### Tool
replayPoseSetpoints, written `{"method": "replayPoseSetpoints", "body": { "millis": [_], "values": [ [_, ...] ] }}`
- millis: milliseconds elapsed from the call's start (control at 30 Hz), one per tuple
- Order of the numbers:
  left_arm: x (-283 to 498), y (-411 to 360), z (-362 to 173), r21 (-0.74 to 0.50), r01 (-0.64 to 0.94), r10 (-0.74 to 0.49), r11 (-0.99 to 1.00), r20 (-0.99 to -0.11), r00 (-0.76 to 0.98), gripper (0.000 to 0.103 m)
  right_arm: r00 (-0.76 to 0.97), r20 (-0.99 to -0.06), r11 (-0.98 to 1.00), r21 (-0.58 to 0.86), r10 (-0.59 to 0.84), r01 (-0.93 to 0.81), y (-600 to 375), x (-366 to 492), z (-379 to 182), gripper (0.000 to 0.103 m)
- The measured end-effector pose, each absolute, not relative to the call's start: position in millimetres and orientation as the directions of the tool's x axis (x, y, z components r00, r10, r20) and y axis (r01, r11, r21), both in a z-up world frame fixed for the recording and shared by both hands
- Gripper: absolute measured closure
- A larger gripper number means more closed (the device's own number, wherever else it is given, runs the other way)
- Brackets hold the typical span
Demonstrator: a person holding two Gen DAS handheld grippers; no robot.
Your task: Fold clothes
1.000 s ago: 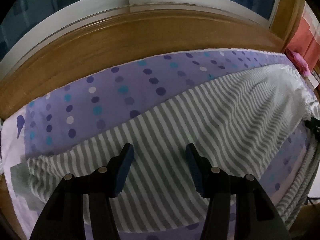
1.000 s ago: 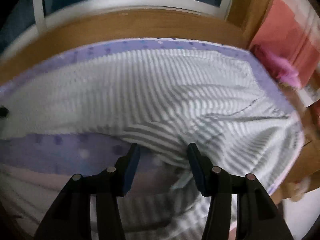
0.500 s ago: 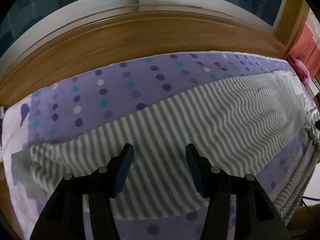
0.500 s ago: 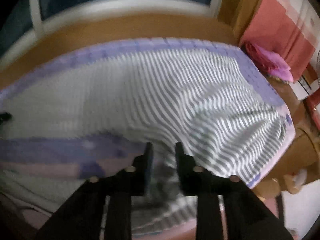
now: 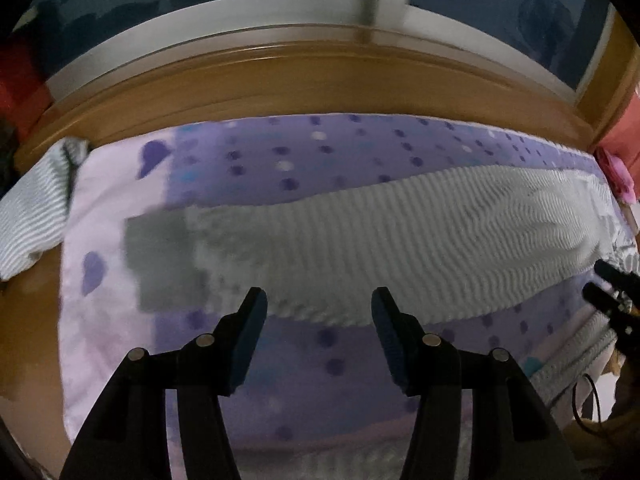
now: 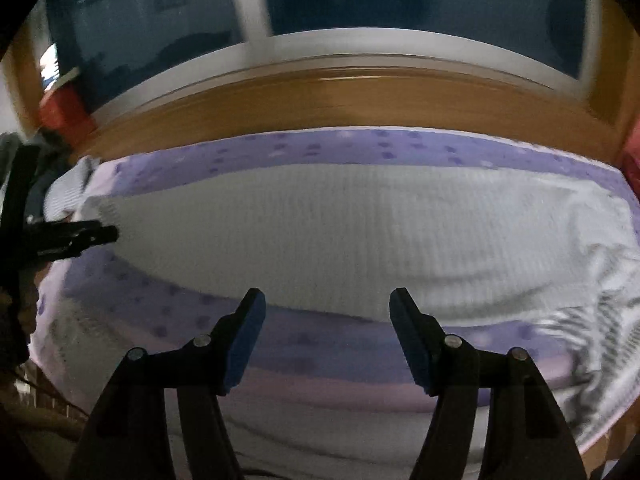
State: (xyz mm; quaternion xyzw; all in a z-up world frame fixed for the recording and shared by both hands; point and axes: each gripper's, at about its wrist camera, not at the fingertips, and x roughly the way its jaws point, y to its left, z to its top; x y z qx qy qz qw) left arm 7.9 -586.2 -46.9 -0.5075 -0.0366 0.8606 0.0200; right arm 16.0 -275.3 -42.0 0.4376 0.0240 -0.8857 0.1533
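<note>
The striped garment (image 5: 400, 248) lies spread in a long band across the purple dotted bedsheet (image 5: 320, 152), running from the grey patch (image 5: 160, 260) at the left of the left wrist frame to the bunched, rippled end at the far right. In the right wrist view it fills the middle of the frame as a broad pale sheet (image 6: 340, 240), with a crumpled, darker-striped corner at the lower right. More striped cloth (image 5: 32, 216) hangs off the bed's edge at the left of the left wrist frame; whether it belongs to the same piece I cannot tell.

The left tongs (image 5: 319, 322) are spread wide and hold nothing; the garment's near hem sits just beyond their tips, in the gap between them. The right tongs (image 6: 327, 322) are likewise spread and empty, with the near hem just beyond their tips too.

Risks, as I judge them: the cloth is limp, so a pinch taken too shallow at the hem may slip out, while one taken too deep may catch the bedsheet along with it. The rippled right end could fold unevenly unless smoothed. Both views are blurred, so the hem's exact line is uncertain.
</note>
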Motion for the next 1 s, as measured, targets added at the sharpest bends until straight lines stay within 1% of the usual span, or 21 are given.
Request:
{"method": "replayPoseSetpoints", "body": {
  "millis": [167, 267, 333, 400, 467, 500, 533, 733, 1000],
  "values": [
    [19.1, -627.9, -54.2, -0.104, -0.019, 0.101, -0.994, -0.868, -0.485, 0.048, -0.585, -0.774, -0.946, 0.051, -0.24, 0.321, -331.2, 37.6, -46.8, 0.038],
    [30.4, -658.8, -58.0, -0.114, -0.059, 0.129, -0.992, -0.874, -0.468, 0.048, -0.593, -0.774, -0.959, 0.063, -0.223, 0.277, -363.2, 49.2, -50.0, 0.038],
    [37.9, -678.7, -59.8, -0.128, -0.087, 0.154, -0.988, -0.875, -0.459, 0.048, -0.584, -0.777, -0.96, 0.092, -0.235, 0.265, -388.5, 58.5, -51.6, 0.038],
    [44.7, -697.0, -62.4, -0.136, -0.114, 0.173, -0.984, -0.876, -0.45, 0.047, -0.583, -0.781, -0.961, 0.08, -0.226, 0.265, -419.0, 68.7, -53.3, 0.038],
    [48.4, -712.4, -61.6, -0.136, -0.135, 0.182, -0.981, -0.877, -0.444, 0.043, -0.592, -0.779, -0.963, 0.053, -0.206, 0.266, -447.3, 78.0, -52.2, 0.038],
    [50.1, -719.3, -61.1, -0.135, -0.144, 0.186, -0.98, -0.877, -0.443, 0.038, -0.59, -0.782, -0.962, 0.043, -0.2, 0.268, -462.3, 82.3, -52.7, 0.038],
    [51.8, -726.1, -60.5, -0.135, -0.154, 0.19, -0.979, -0.876, -0.443, 0.037, -0.585, -0.787, -0.962, 0.036, -0.194, 0.271, -475.1, 85.6, -53.2, 0.038],
    [51.4, -753.9, -56.0, -0.178, -0.179, 0.242, -0.968, -0.854, -0.461, 0.037, -0.589, -0.794, -0.947, -0.059, -0.147, 0.317, -528.4, 95.3, -50.3, 0.038],
    [29.4, -767.8, -60.9, -0.216, -0.213, 0.293, -0.953, -0.835, -0.465, 0.037, -0.618, -0.768, -0.921, -0.104, -0.165, 0.376, -583.1, 73.8, -46.8, 0.038]
  ]
}}
